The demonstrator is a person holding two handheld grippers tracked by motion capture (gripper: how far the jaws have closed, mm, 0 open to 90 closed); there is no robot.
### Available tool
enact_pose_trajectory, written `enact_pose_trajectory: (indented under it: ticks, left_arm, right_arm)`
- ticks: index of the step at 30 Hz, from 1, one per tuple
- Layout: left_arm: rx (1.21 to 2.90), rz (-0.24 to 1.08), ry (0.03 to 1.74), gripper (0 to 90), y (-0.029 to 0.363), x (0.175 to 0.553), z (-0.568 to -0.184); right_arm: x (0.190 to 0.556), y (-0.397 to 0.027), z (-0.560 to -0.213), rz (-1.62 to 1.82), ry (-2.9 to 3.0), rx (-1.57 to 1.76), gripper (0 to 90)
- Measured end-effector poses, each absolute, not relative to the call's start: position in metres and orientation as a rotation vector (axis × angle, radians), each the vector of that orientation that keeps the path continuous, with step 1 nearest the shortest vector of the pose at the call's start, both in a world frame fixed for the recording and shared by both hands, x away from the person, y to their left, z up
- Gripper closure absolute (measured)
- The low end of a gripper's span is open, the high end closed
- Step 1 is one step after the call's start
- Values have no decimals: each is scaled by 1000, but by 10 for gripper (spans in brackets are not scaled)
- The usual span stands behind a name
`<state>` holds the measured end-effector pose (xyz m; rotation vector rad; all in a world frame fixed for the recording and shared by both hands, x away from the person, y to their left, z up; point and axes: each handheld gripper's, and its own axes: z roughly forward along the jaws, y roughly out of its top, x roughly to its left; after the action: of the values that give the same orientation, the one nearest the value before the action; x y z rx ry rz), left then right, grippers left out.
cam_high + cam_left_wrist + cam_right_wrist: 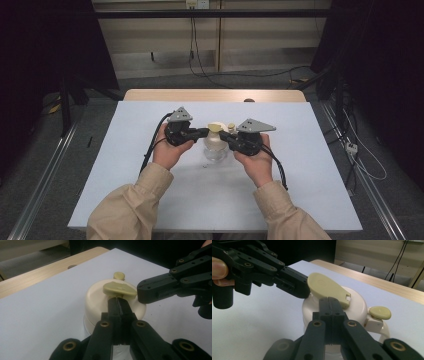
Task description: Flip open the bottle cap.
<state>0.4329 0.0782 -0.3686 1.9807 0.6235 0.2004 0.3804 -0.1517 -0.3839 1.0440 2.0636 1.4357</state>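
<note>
A clear container [215, 152] with a cream domed lid [97, 300] stands mid-table. A pale yellow flap [324, 287] sits on top of the lid, tilted, and a small yellow button [380, 312] sits on a white arm beside it. My left gripper [202, 132] comes in from the left, jaws pressed shut, with its tip [117, 302] just under the flap's edge. From the right, my right gripper [223, 135] is also shut, its tip [332, 301] at the flap's other side. Each gripper's tip touches or nearly touches the flap; nothing shows between either pair of jaws.
A white sheet [305, 170] covers the wooden table [215, 95]. A small round dark object [248, 100] lies on the bare wood at the back. Cables [150, 150] trail from both grippers toward the person. Metal rails and floor cables flank the table.
</note>
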Motion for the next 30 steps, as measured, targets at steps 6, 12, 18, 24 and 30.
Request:
enact_pose_trajectory:
  ticks: [6, 12, 18, 24, 30]
  left_arm:
    - [1982, 198, 617, 900, 79, 434, -369]
    - [1992, 205, 609, 900, 76, 434, -365]
    - [2000, 212, 585, 900, 70, 435, -359]
    - [2008, 214, 572, 900, 63, 435, -360]
    - [2013, 214, 575, 900, 59, 436, -361]
  right_arm:
    - [380, -151, -384, 1425, 2063, 1042, 900]
    - [380, -150, -384, 1425, 2059, 1043, 900]
    - [380, -151, -384, 1429, 2060, 1044, 900]
    - [380, -151, -384, 1429, 2058, 1044, 900]
    - [379, -151, -385, 1435, 2053, 1045, 900]
